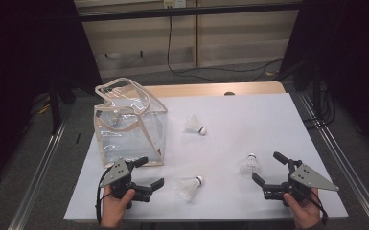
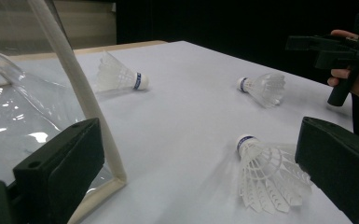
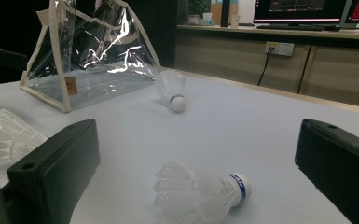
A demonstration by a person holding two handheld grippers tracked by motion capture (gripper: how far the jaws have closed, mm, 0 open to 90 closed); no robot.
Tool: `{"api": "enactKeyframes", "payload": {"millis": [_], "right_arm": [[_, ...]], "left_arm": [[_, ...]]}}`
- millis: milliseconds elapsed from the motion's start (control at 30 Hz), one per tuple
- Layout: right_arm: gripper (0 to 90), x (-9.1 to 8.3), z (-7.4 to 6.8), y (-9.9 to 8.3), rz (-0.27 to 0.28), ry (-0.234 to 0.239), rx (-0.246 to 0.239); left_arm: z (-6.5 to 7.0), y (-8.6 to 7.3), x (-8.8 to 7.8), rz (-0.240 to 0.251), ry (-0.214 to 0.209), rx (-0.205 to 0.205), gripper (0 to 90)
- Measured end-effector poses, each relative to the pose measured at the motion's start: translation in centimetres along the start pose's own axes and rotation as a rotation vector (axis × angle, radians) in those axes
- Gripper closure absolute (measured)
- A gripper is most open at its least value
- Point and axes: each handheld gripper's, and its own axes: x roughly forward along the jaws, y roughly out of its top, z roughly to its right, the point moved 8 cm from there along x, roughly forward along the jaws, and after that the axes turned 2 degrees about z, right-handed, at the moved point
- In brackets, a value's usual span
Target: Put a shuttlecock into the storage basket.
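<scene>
A clear plastic bag (image 1: 129, 124) with beige trim stands open-topped at the left of the white table (image 1: 254, 115). Three white shuttlecocks lie on the sheet: one (image 1: 195, 124) right of the bag, one (image 1: 190, 187) near the front, one (image 1: 250, 164) at the front right. My left gripper (image 1: 152, 171) is open, just in front of the bag, its jaws toward the front shuttlecock (image 2: 265, 179). My right gripper (image 1: 266, 166) is open, its jaws on either side of the front-right shuttlecock (image 3: 200, 193) without touching it. The bag (image 2: 18, 107) lies close by my left jaw.
A wooden table edge (image 1: 211, 89) shows behind the white sheet. Metal rails (image 1: 43, 163) run along both sides of the table. A black cable (image 1: 182, 72) lies on the floor behind. A counter with monitors (image 3: 303, 9) stands far off.
</scene>
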Motion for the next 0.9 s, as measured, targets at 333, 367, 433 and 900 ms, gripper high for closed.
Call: {"api": "enactKeyframes", "payload": {"millis": [333, 367, 433, 900], "right_arm": [[0.0, 0.0, -0.1, 0.0, 0.0, 0.007, -0.002], [0.0, 0.0, -0.1, 0.0, 0.0, 0.007, 0.0], [0.0, 0.0, -0.1, 0.0, -0.003, 0.007, -0.001], [0.0, 0.0, -0.2, 0.0, -0.001, 0.012, -0.013]], "left_arm": [[0.8, -0.5, 0.8, -0.055, -0.03, 0.02, 1.9], [0.8, -0.5, 0.8, -0.055, -0.03, 0.02, 2.0], [1.0, -0.6, 1.0, -0.056, -0.033, 0.016, 2.1], [1.8, -1.2, 2.0, -0.121, -0.031, 0.018, 2.2]]}}
